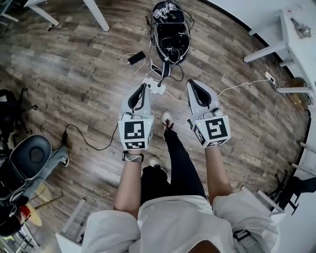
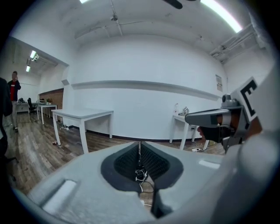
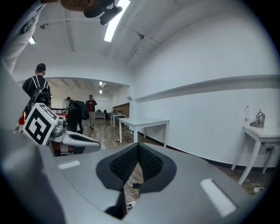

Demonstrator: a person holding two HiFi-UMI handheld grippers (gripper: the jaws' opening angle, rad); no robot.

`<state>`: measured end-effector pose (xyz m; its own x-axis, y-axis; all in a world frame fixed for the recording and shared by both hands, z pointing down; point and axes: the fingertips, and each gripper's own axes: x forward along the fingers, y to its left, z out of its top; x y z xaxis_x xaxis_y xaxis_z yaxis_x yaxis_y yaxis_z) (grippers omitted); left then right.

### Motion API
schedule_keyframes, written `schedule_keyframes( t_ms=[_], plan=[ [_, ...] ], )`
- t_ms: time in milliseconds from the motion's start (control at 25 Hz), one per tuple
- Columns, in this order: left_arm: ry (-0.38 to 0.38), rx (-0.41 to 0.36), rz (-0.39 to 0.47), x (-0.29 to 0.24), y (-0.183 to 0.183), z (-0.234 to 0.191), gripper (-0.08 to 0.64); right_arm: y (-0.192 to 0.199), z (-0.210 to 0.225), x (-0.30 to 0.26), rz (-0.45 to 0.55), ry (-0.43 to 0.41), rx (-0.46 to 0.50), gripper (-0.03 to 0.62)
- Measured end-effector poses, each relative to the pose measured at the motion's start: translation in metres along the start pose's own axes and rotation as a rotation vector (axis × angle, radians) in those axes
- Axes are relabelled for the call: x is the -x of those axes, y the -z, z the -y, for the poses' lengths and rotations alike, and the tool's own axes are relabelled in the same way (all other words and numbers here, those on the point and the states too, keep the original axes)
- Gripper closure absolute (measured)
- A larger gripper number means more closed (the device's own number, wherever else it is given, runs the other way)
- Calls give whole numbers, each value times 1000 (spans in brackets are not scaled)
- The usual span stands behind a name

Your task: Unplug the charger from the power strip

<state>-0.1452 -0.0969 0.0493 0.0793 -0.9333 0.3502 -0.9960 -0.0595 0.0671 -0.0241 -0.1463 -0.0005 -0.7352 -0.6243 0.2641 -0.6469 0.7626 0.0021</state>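
Note:
The white power strip point(image 1: 156, 87) lies on the wooden floor far below, with white cables point(image 1: 237, 86) running off it and a black device point(image 1: 137, 58) on a cable nearby. Which plug is the charger I cannot tell. My left gripper point(image 1: 143, 87) is held up in the air, shut, with nothing between its jaws point(image 2: 140, 148). My right gripper point(image 1: 192, 84) hangs beside it at the same height, also shut and empty point(image 3: 138, 149). Through the gap under each pair of jaws I see only a bit of the floor cables point(image 3: 129, 180).
A black bag point(image 1: 171, 30) stands beyond the strip. White tables point(image 1: 291, 39) line the right wall, and another table's legs point(image 1: 96, 14) show at the top left. A black chair point(image 1: 29, 158) and a cable point(image 1: 86, 141) are at the left. People point(image 3: 39, 87) stand far back.

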Motion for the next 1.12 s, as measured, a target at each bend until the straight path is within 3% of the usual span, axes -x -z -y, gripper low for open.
schedule_keyframes(
  t_ms=[240, 480, 760, 1120],
  plan=[
    [-4, -24, 65, 68, -61, 2, 554, -78, -42, 39, 45, -17, 21, 589],
    [-22, -53, 114, 130, -110, 1, 555, -125, -78, 82, 71, -37, -19, 589],
    [-38, -105, 192, 198, -167, 4, 555, -181, -127, 117, 134, -95, 23, 589],
    [-49, -114, 261, 281, -196, 36, 555, -225, -176, 183, 193, -121, 70, 591]
  ],
)
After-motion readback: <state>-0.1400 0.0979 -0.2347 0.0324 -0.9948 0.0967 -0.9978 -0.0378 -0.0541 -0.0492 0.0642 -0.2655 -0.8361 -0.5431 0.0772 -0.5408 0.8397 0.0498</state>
